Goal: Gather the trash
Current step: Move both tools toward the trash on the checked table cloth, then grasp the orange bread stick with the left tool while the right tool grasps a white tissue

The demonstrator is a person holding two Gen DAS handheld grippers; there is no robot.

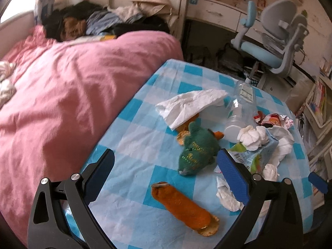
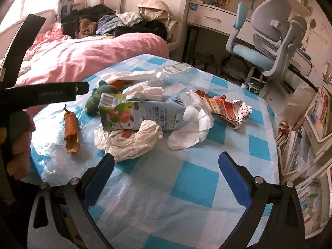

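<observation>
Right wrist: right gripper (image 2: 166,172) wide open, empty, over table (image 2: 186,186) near edge, short of carton (image 2: 143,114) and tissues (image 2: 132,141) mid-table. Left gripper (image 1: 166,174) also gaping, empty. I risk snagging loose cloth (image 2: 197,176) or grabbing toys (image 1: 197,151).

Little of the print on my two feeds can be read.

On my right wrist view the milk carton (image 2: 132,114) lying at the middle of the table shows upside-down Chinese characters and what looks like "Member's Mark", plus a barcode panel at its left end; I cannot read the digits. The clear bottle (image 2: 176,72) behind it carries a white label, too small to read. The crumpled red wrapper (image 2: 226,108) to the right has red handwritten-style marks, illegible. On my left wrist view the green plush toy (image 1: 197,151) bears gold stitched lettering, blurred.
</observation>
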